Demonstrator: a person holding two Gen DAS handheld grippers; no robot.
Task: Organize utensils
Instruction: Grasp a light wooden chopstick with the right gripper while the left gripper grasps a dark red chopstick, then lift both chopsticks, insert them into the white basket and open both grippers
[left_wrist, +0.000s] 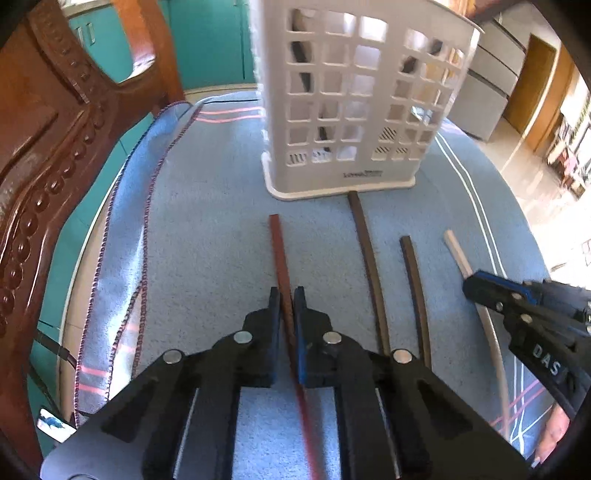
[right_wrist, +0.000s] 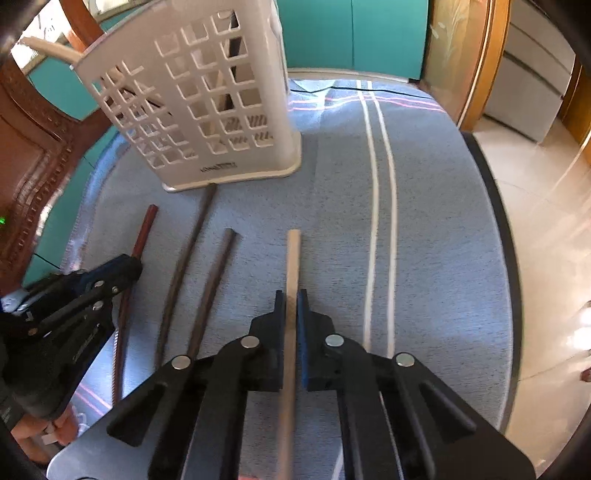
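A white lattice utensil basket (left_wrist: 351, 96) stands on the blue cloth; it also shows in the right wrist view (right_wrist: 207, 103), with dark and pale utensils inside. Four chopsticks lie in front of it. My left gripper (left_wrist: 287, 299) is shut on the red-brown chopstick (left_wrist: 277, 240), also visible in the right wrist view (right_wrist: 144, 229). My right gripper (right_wrist: 291, 300) is shut on the pale wooden chopstick (right_wrist: 293, 254), seen from the left wrist view (left_wrist: 458, 254). Two dark brown chopsticks (left_wrist: 365, 251) (left_wrist: 415, 280) lie between them on the cloth.
The blue striped cloth (right_wrist: 424, 221) covers a round table. A carved wooden chair back (left_wrist: 44, 155) stands close at the left. The table edge (right_wrist: 506, 236) drops to a tiled floor at the right. Teal cabinets stand behind.
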